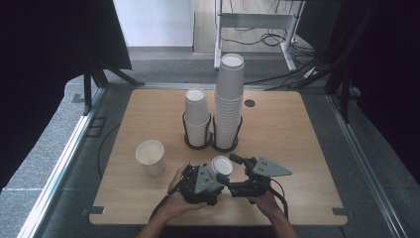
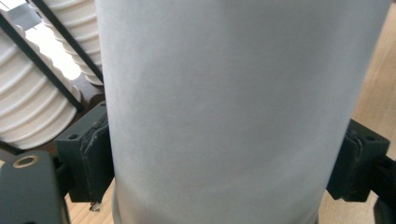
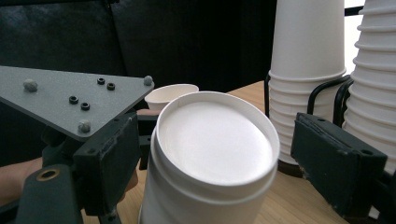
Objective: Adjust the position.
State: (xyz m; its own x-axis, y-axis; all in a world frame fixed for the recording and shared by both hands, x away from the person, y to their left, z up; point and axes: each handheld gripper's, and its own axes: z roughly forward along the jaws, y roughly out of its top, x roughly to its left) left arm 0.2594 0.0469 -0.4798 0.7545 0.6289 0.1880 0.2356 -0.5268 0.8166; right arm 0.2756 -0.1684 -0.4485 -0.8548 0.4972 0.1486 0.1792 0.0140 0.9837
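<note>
The left hand-held gripper [image 1: 212,174] is clamped on an upside-down paper cup [image 1: 220,166], just in front of the cup rack [image 1: 212,141] on the table [image 1: 297,148]. The right hand-held gripper [image 1: 236,171] stands apart around the cup's top, its left pad nearly touching. Squeezing harder could likely crush the thin wall.

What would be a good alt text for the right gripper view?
An upside-down white paper cup stands between the open jaws of the right hand-held gripper. Behind it, two stacks of white cups sit in black wire holders on a wooden table.
</note>
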